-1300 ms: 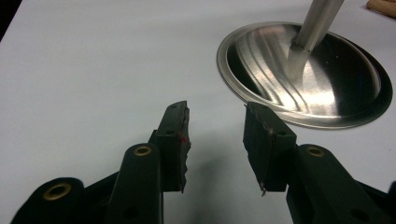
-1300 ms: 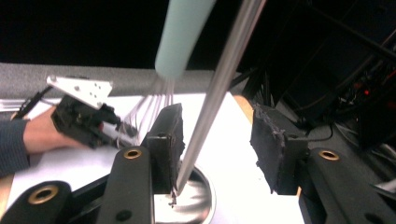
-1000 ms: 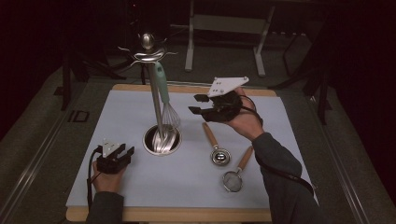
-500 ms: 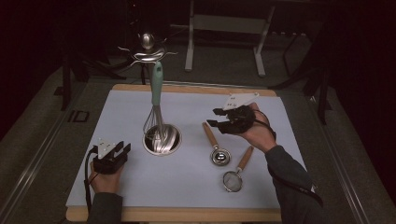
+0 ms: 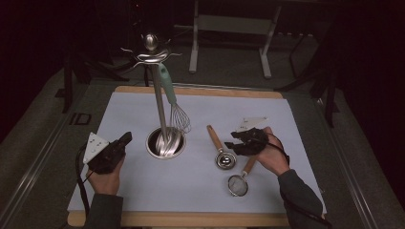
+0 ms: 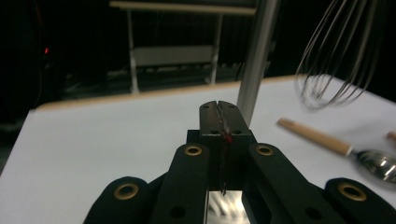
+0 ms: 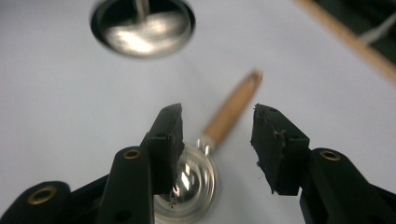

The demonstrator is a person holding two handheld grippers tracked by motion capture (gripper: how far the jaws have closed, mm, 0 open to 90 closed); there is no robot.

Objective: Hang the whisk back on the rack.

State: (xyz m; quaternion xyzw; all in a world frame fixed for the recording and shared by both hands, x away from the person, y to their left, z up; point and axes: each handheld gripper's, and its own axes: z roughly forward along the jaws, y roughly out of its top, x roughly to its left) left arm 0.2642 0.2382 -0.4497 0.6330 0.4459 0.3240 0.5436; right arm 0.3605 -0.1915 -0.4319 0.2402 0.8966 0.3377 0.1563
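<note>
Since a second ago: right gripper has left the whisk hanging on the stand; now low, jaws spread over the scoop
Left gripper: pressed together, empty, resting
Meaning: whisk hung; scoop likely next

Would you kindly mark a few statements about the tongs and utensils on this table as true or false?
1. The whisk hangs from the stand. True.
2. The right tongs are shut on the scoop. False: they are open above it, holding nothing.
3. The left tongs are shut. True.
4. The small strainer hangs on the stand. False: it lies on the white mat.
5. The scoop's handle is metal. False: it is wooden.
</note>
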